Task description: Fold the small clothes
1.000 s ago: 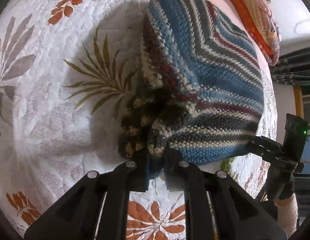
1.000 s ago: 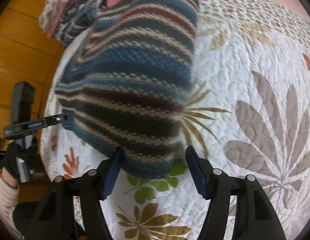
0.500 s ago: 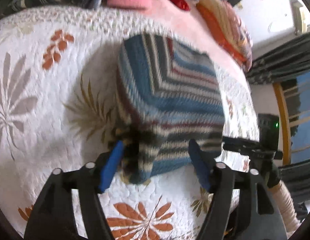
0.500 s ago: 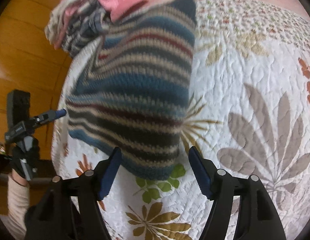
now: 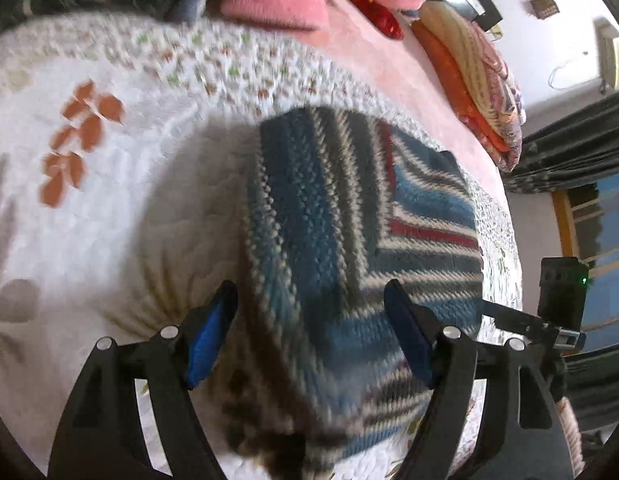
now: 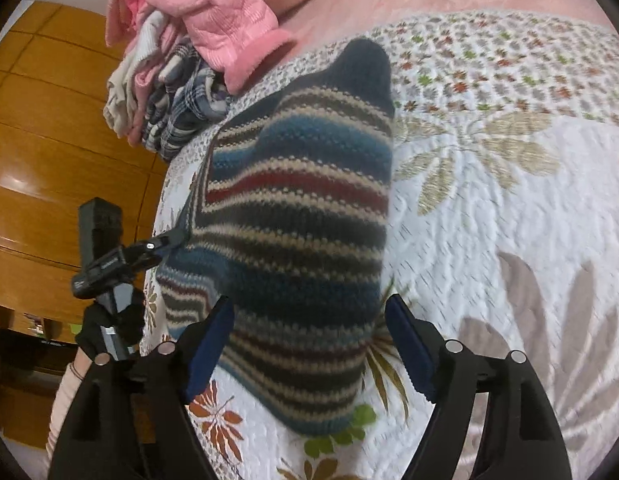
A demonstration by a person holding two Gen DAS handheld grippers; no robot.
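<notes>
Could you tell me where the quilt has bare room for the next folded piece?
Bare quilt lies right of the striped knit, toward its leaf prints. The far corner by the clothes pile is crowded.

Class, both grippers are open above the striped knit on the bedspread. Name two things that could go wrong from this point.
1. The striped knit is thick and bulky, so its fold might spring open now that neither the left gripper nor the right gripper holds it.
2. It lies close to the bedspread's edge and could slide off if nudged.
</notes>
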